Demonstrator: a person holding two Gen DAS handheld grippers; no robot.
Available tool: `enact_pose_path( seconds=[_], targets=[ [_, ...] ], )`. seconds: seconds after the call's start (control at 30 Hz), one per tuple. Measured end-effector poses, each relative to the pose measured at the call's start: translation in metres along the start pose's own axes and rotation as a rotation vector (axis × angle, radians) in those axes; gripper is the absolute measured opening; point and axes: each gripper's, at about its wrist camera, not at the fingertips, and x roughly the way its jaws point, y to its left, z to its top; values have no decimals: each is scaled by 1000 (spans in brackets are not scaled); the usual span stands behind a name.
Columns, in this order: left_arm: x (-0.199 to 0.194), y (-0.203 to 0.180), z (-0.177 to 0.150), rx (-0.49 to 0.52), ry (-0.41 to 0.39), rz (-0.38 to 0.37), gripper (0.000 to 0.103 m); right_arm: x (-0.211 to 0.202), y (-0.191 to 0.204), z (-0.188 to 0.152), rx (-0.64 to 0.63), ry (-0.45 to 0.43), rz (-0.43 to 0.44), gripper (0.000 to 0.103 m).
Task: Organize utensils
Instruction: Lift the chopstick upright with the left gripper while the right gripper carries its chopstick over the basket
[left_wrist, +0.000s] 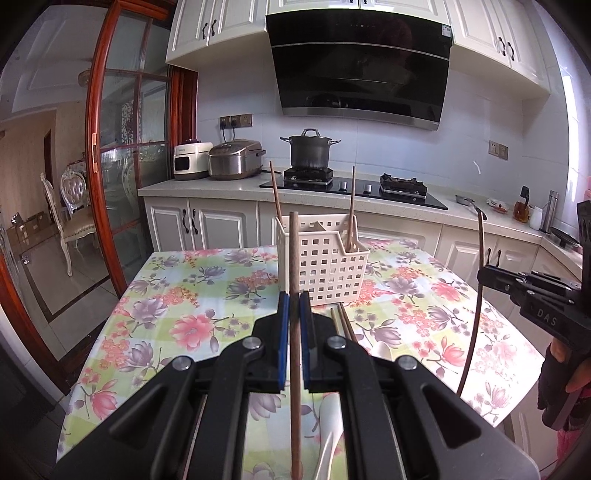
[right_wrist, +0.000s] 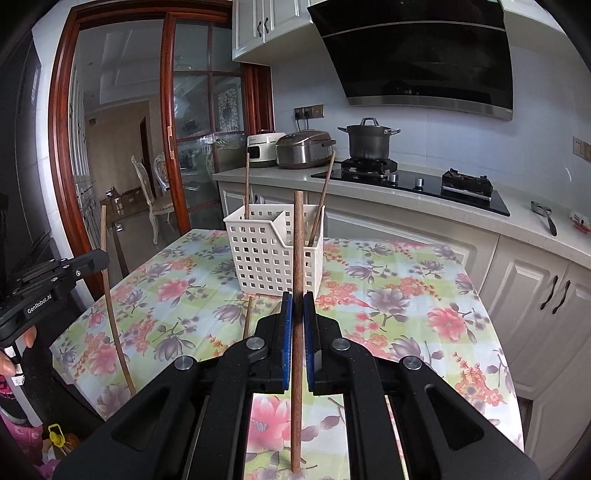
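Note:
A white perforated utensil basket stands on the floral table, with two wooden chopsticks leaning in it. My left gripper is shut on an upright wooden chopstick, in front of the basket. My right gripper is shut on another upright chopstick, also in front of the basket. Each gripper with its chopstick shows in the other view, the right one and the left one. More chopsticks and a white spoon lie on the table.
The table has a floral cloth. Behind it a counter holds a hob with a pot, a rice cooker and a small appliance. A glass sliding door and chairs are at left.

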Motion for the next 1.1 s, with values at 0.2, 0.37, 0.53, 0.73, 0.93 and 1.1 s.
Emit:
enact_pose_path(
  seconds=[0.2, 0.37, 0.53, 0.73, 0.93, 1.1],
  targets=[
    [-11, -3, -2, 11, -6, -7, 6, -10, 1, 2, -8, -20, -4, 6],
    [-20, -1, -2, 5, -18, -6, 6, -12, 2, 3, -6, -26, -4, 6],
    [-25, -1, 1, 2, -31, 1, 6, -14, 3, 4, -4, -31, -2, 6],
    [-23, -2, 6, 8, -34, 2, 6, -13, 5, 6, -12, -36, 2, 6],
    [-16, -5, 12, 20, -23, -2, 6, -4, 3, 13, -15, -32, 1, 6],
    [-6, -4, 23, 20, -13, -15, 6, 4, 3, 24, -20, -35, -1, 6]
  ],
)
